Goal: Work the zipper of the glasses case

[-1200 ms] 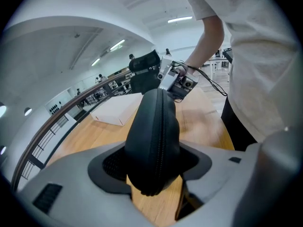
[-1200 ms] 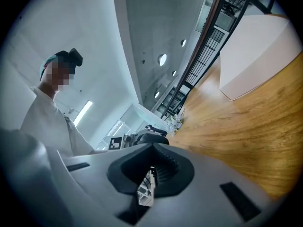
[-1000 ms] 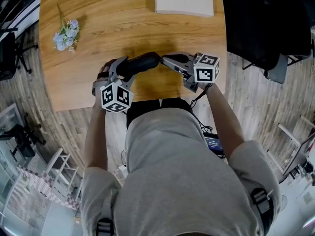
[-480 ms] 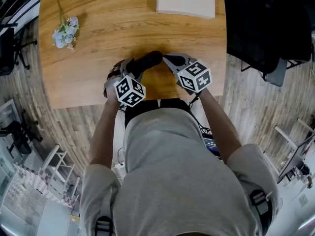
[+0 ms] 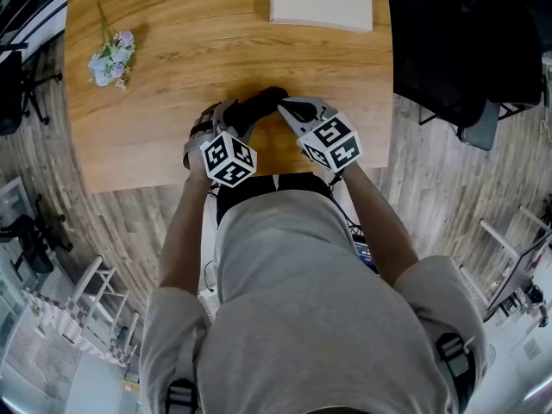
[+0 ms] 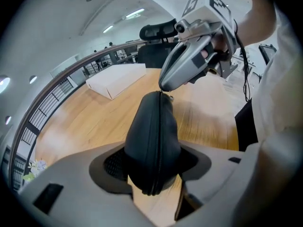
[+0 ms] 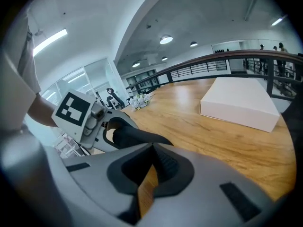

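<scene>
a light-brown wooden desk (image 5: pixel 172 102) with a curved near edge stands on a grey wood-plank floor (image 5: pixel 112 222). black office chairs (image 5: pixel 466 50) crowd its right side, and a white rack (image 5: pixel 95 300) stands at the lower left. overhead, a white arched ceiling (image 7: pixel 142 13) carries round lamps (image 7: pixel 166 40) and a strip light (image 7: pixel 49 39). a dark railing (image 7: pixel 222 63) runs beyond the desk.

Grey right gripper (image 7: pixel 152 146) fills the lower frame, jaws pressed together. Just behind its tips, a black soft glasses case (image 7: pixel 138 136) runs left into the left gripper (image 7: pixel 110 134). A flat white box (image 7: pixel 239 100) rests at right on the wooden table (image 7: pixel 189 126).
</scene>
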Motion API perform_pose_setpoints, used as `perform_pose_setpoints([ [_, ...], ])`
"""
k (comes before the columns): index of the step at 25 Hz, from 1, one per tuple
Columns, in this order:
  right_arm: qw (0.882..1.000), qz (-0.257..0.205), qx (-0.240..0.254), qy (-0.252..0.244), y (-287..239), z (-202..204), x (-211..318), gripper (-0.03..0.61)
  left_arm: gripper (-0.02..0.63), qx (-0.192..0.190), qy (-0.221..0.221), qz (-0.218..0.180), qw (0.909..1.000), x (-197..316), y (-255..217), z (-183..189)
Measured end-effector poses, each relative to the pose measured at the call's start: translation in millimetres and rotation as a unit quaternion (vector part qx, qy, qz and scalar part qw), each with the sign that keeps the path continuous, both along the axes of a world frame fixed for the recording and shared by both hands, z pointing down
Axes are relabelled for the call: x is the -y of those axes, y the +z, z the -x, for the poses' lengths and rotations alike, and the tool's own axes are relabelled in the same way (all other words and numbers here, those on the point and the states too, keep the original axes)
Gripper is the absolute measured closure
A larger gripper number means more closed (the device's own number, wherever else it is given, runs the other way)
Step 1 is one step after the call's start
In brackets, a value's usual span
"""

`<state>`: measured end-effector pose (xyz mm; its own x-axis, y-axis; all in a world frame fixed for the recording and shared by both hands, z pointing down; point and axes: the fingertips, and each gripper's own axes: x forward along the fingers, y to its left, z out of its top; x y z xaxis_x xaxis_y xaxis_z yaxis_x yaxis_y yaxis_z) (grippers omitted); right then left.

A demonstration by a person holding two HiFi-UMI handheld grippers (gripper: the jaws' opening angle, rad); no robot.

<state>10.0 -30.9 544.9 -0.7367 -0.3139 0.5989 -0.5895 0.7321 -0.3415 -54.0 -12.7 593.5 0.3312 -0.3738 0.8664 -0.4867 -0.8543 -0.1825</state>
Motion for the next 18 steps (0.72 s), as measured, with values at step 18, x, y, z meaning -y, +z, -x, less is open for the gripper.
perform_pose_setpoints([
  [18, 0.999, 0.01, 0.033, 0.037, -4.9, -11.5, 13.1, 0.554, 0.353, -0.066, 0.011, -0.11, 0.9916, 1.8, -55.4, -23.0],
])
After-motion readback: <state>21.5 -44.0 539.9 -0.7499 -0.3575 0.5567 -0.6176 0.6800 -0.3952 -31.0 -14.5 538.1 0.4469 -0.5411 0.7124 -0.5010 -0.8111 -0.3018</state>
